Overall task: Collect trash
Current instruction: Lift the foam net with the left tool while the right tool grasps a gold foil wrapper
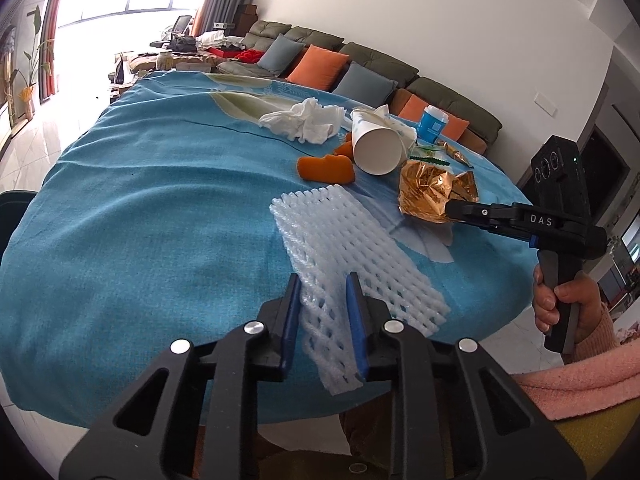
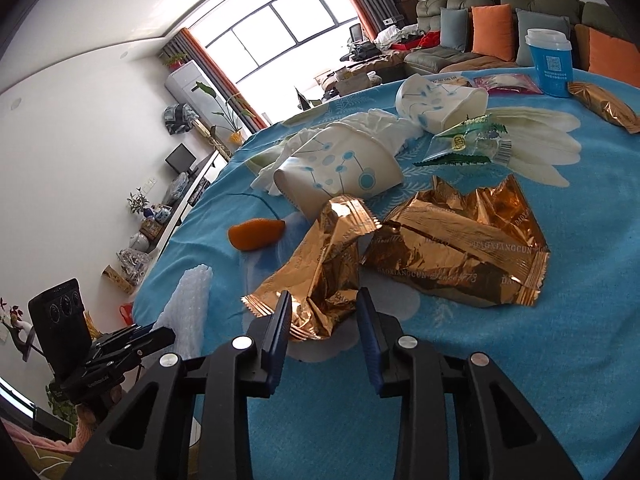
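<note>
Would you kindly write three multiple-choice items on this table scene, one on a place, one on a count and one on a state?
1. Where does the white foam net lie?
A. Between the fingers of the left tongs
B. Inside a paper cup
C. Under the blue tub

2. How many paper cups lie tipped over on the blue cloth?
A. None
B. Two
C. Five

3. How do the right tongs stand at the gold wrapper?
A. Shut flat with nothing between
B. Open, a finger on each side of it
C. Lifting it high off the table

Key: 1 A, the net runs between the two blue pads in the left wrist view. 2 B, the near cup and the far cup both lie on their sides. 3 B, a gap shows beside each pad and the wrapper's crumpled end lies between them.
</note>
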